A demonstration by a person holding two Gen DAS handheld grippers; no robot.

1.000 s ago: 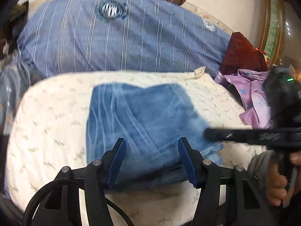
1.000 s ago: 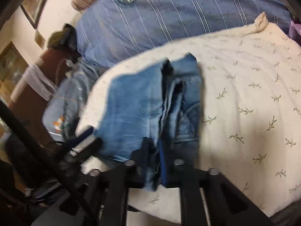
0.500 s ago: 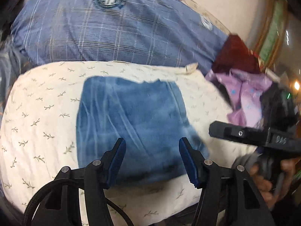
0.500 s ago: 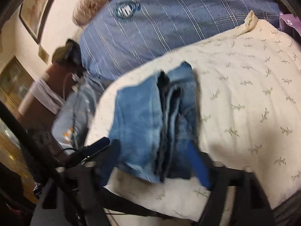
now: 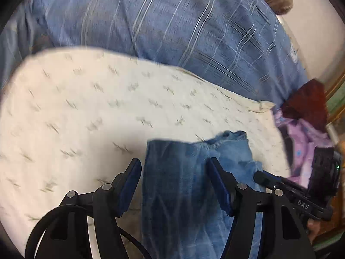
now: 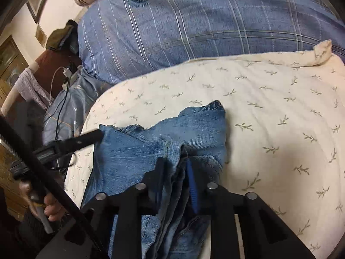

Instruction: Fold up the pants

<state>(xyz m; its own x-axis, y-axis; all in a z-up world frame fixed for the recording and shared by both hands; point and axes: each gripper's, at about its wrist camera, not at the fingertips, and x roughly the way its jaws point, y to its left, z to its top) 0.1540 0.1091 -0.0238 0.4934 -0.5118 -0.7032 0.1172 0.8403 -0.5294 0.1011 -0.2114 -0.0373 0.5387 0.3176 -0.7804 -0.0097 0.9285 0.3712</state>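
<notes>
1. One pair of folded blue denim pants (image 6: 163, 151) lies on one cream cushion with small leaf prints (image 6: 269, 99), near its front edge.
2. The pants are folded into a thick stack, and one hem corner sticks up at the far end.
3. The right gripper (image 6: 174, 172) has two black fingers with blue pads (image 6: 192, 183). The fingers are narrow and closing, and they pinch the layered edge of the pants between them.
4. The left gripper (image 5: 172, 185) also has two black fingers with blue pads (image 5: 217, 185). They stand wide and are opening. The pants lie under and between them, but the pads do not press on the cloth.
5. In the right wrist view, one finger tip of the left gripper sits beside the left edge of the pants, and one hand (image 6: 43, 200) holds its handle.
6. Behind the cushion lies one big blue striped pillow with a round badge (image 6: 194, 21).
7. One purple patterned cloth (image 5: 301, 142) and one dark red cloth (image 5: 306, 101) lie to the right of the cushion.
</notes>
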